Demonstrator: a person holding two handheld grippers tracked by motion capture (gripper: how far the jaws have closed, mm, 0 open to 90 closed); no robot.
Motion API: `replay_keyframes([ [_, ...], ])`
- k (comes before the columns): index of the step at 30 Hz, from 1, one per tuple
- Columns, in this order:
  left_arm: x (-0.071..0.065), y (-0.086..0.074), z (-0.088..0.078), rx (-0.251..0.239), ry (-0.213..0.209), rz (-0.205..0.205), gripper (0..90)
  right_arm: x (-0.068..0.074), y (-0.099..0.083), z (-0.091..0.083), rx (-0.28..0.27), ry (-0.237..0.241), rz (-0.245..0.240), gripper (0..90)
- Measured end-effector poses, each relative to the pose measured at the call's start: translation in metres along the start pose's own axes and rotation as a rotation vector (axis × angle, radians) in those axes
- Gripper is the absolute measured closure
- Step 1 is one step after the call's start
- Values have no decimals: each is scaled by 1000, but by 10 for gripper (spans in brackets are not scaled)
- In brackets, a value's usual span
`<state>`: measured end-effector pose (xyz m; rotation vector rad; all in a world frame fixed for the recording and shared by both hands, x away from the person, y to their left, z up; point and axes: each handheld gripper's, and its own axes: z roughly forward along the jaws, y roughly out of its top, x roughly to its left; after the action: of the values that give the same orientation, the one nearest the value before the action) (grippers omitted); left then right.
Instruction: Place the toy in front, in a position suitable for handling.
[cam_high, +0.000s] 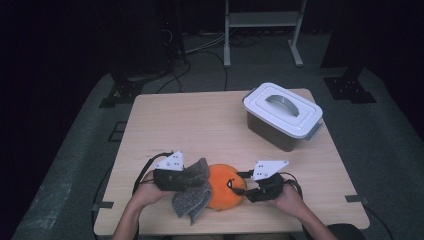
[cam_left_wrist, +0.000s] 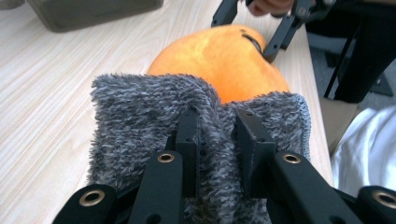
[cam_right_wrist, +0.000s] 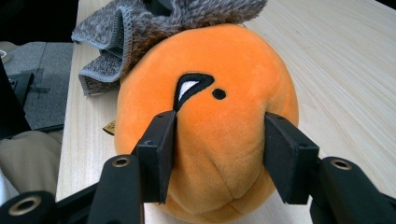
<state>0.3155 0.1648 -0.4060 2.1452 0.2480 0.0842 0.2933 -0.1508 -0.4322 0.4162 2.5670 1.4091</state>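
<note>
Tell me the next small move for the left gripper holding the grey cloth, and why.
Probably a short wipe with the grey cloth across the top of the orange plush toy. The left gripper is shut on a fold of the cloth, which already lies against the toy, and the right gripper clamps the toy's other end, steadying it on the table.
</note>
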Motion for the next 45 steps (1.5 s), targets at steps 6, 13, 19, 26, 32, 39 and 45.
replay_keyframes([
  [6,-14,20,12,-64,-27,55,730,6,4,3,-1,-3,-48,465],
  [13,-6,7,11,-36,-28,27,730,4,2,2,1,5,-56,473],
  [19,1,-3,3,-21,-6,-10,729,1,-2,-1,3,16,-38,474],
  [26,-6,2,9,-17,-26,28,730,-8,4,-6,-12,49,26,318],
  [32,-9,4,11,-23,-65,44,727,-7,5,2,-13,37,59,284],
  [39,-17,18,16,-45,-62,81,728,4,5,5,-11,34,8,380],
  [45,-10,10,12,-30,-57,49,727,4,2,3,-12,41,-5,405],
])
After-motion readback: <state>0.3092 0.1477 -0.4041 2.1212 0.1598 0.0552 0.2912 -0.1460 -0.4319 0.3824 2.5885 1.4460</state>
